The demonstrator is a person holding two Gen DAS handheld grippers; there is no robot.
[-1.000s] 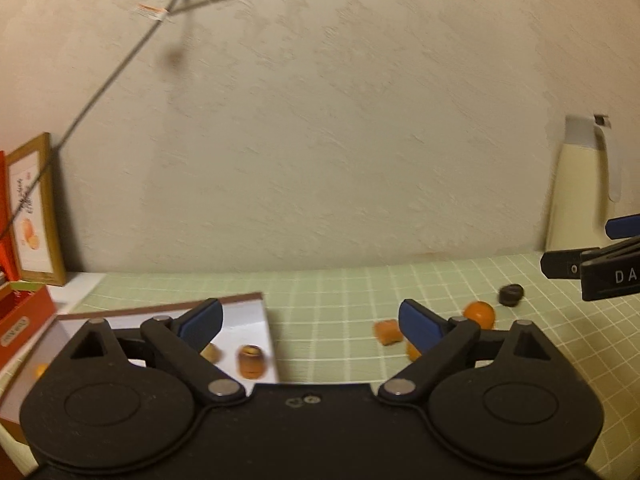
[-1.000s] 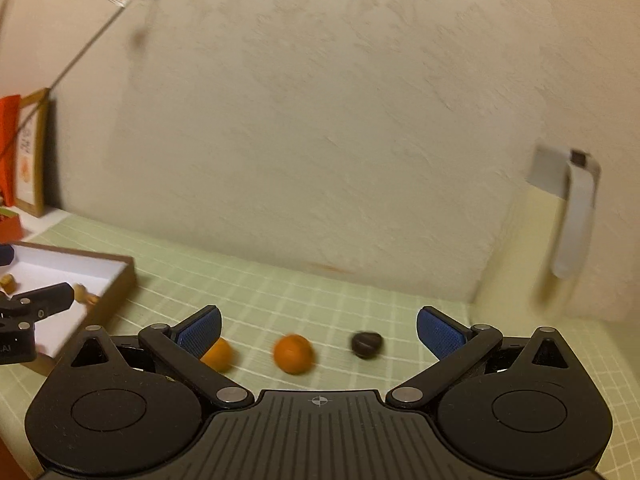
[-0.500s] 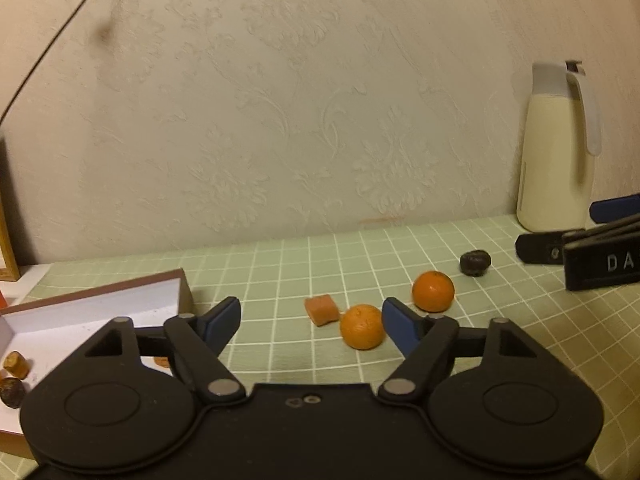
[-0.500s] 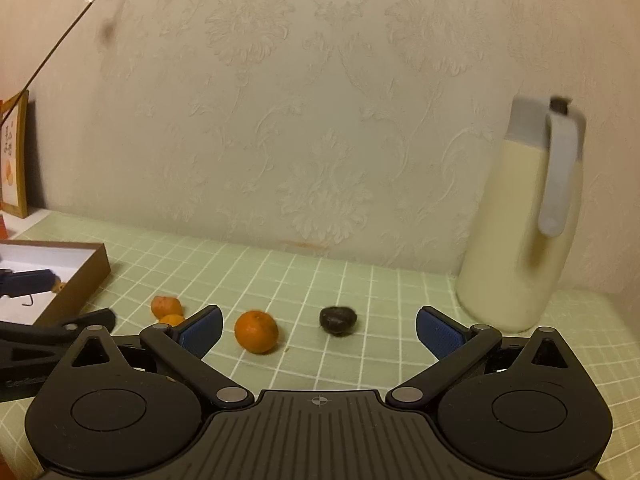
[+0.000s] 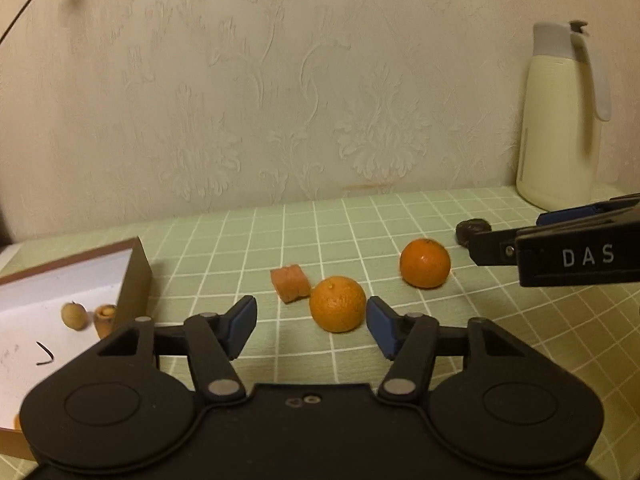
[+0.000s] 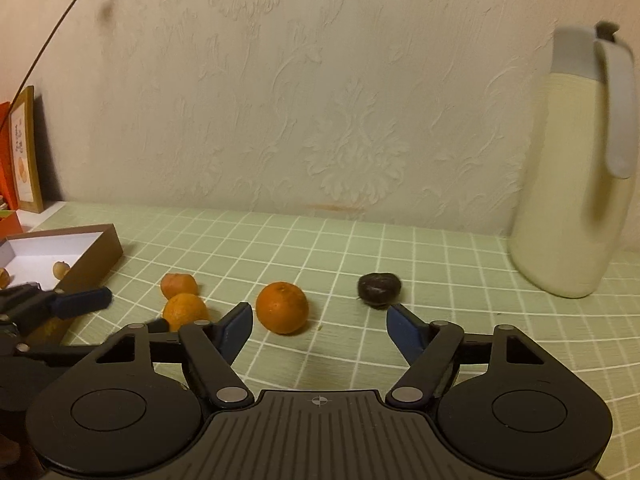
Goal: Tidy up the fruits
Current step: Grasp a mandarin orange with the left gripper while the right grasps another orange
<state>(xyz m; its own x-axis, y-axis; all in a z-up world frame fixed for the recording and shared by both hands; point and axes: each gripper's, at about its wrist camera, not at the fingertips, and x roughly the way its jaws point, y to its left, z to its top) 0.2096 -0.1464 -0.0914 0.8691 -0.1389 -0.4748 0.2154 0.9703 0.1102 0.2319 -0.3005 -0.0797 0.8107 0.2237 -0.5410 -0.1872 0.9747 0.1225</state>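
Observation:
Two mandarins lie on the green grid mat: a near one (image 5: 337, 303) (image 6: 185, 310) and a far one (image 5: 425, 263) (image 6: 282, 307). An orange fruit chunk (image 5: 291, 282) (image 6: 178, 284) lies beside the near one. A dark fruit (image 5: 472, 229) (image 6: 378, 288) lies further right. My left gripper (image 5: 307, 327) is open, the near mandarin just ahead of its right finger. My right gripper (image 6: 319, 329) is open and empty, the far mandarin ahead by its left finger. A brown box with a white inside (image 5: 136, 280) (image 6: 96, 250) holds small fruits (image 5: 74, 315).
A cream thermos jug (image 5: 560, 120) (image 6: 576, 168) stands at the back right against the wallpapered wall. A framed picture (image 6: 24, 152) and orange boxes stand at the far left. The right gripper shows from the side in the left wrist view (image 5: 576, 256).
Both grippers have swung right and come closer to the fruits on the mat. The box has slid to the left of both views. Both grippers stay open.

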